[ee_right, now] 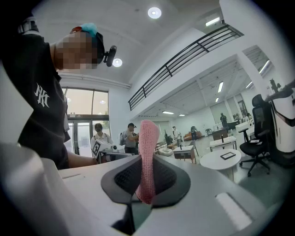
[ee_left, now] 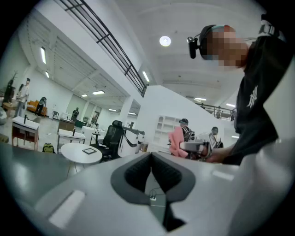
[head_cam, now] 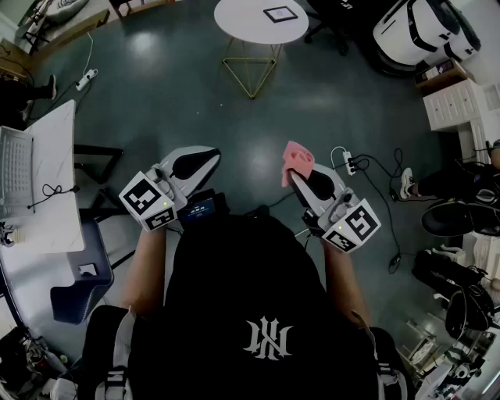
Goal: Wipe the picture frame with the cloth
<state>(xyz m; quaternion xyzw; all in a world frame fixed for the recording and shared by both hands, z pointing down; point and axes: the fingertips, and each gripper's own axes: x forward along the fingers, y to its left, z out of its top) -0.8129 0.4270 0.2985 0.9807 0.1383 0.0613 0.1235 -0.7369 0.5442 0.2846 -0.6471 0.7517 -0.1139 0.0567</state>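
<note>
A dark picture frame (head_cam: pixel 280 13) lies flat on the round white table (head_cam: pixel 242 23) far ahead of me; it also shows small in the left gripper view (ee_left: pixel 89 150) and the right gripper view (ee_right: pixel 228 156). My right gripper (head_cam: pixel 298 168) is shut on a pink cloth (head_cam: pixel 297 162), which sticks up between its pads (ee_right: pixel 146 161). My left gripper (head_cam: pixel 209 155) is held at the same height, jaws shut with nothing between them (ee_left: pixel 151 163). Both grippers are close to my body, well short of the table.
The round table stands on a gold wire base (head_cam: pixel 250 72). A white desk with a laptop (head_cam: pixel 16 168) is at my left. A power strip and cables (head_cam: pixel 349 162) lie on the dark floor at right, with shoes (head_cam: pixel 461 215) beyond. Office chairs and people stand farther off.
</note>
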